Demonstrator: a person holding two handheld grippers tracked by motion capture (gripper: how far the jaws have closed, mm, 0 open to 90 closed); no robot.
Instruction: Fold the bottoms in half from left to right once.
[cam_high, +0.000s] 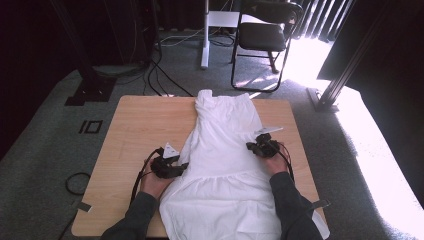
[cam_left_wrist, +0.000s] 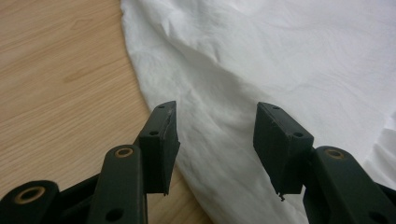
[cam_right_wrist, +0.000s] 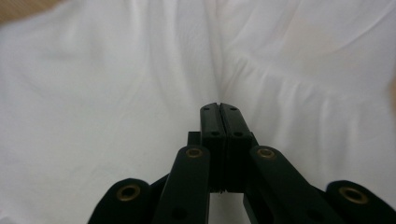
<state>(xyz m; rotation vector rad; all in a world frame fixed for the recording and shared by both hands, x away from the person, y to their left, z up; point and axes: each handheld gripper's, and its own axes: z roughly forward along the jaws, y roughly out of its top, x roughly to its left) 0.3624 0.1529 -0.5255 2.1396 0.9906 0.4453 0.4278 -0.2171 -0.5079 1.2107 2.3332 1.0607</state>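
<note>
- Pale wood forms the table (cam_high: 135, 125), on which everything is set.
- A white dress (cam_high: 222, 165) is spread lengthwise down the table's middle, its hem hanging over the near edge.
- The left gripper (cam_left_wrist: 215, 140) is held at the dress's left edge, jaws spread, fabric between them but unpinched.
- The right gripper (cam_right_wrist: 219, 108) is held at the right edge, jaws pressed together over the cloth; whether fabric is caught cannot be told.

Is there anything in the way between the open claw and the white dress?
Nothing visible is. The left claw stands open right at the white dress, its jaws straddling the dress's edge where it meets the wooden table. No other object lies between them.
</note>
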